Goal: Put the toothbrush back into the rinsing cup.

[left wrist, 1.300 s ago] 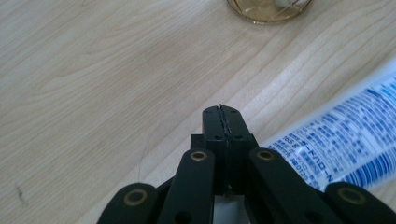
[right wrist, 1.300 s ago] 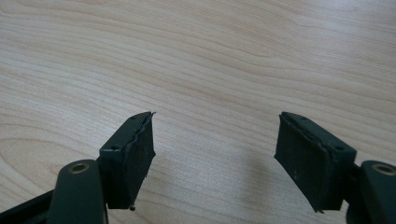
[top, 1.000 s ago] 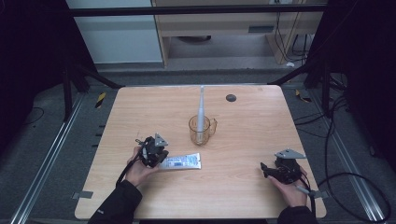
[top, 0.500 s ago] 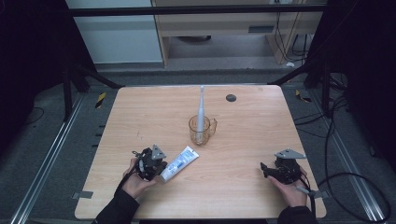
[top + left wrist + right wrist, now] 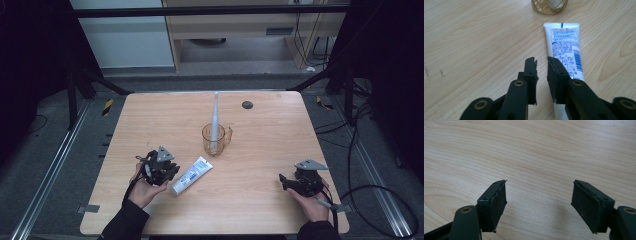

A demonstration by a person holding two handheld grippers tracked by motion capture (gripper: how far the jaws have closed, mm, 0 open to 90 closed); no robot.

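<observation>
The toothpaste tube (image 5: 191, 175) lies flat on the table (image 5: 270, 135), just in front of the glass mug (image 5: 215, 140). The left gripper (image 5: 541, 66) has just been opening; its jaws stand slightly apart beside the tube with nothing between them. The right gripper (image 5: 539, 195) is spread wide and empty, well apart over bare wood.

A light wooden desk (image 5: 265, 150) carries a glass mug (image 5: 215, 140) near its middle, a white tube (image 5: 191, 175) lying flat close by, and a small dark disc (image 5: 247, 104) at the far edge.

Tube (image 5: 191, 175) before cup (image 5: 214, 140) on table (image 5: 270, 130)
</observation>
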